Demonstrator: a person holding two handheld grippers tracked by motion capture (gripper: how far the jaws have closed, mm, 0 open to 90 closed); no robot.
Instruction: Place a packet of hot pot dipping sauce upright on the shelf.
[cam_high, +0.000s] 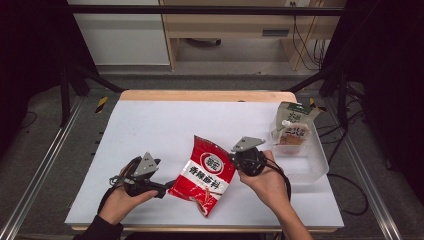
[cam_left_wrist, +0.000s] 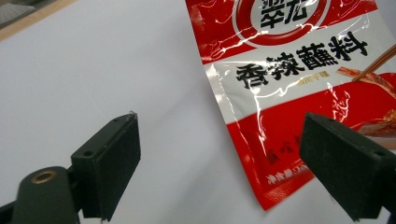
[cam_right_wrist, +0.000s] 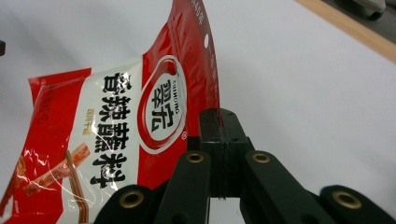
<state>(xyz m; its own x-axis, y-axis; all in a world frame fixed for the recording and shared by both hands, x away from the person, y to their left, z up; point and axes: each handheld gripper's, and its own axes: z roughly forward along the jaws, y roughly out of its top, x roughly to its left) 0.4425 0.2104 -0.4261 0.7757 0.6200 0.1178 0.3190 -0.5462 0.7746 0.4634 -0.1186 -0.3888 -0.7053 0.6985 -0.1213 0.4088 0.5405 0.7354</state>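
Near the table's front edge, right gripper (cam_right_wrist: 219, 123) clamps red packet's (cam_high: 205, 175) edge.

Left claw (cam_high: 165, 189) held low in the left hand (cam_high: 122, 197), jaws spread wide apart. Right claw (cam_high: 234, 159) in the right hand (cam_high: 265, 180), jaws pressed fully together.

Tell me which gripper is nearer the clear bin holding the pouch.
Right. The right gripper sits just left of the clear bin, clamping the red packet; the left gripper is beyond the packet.
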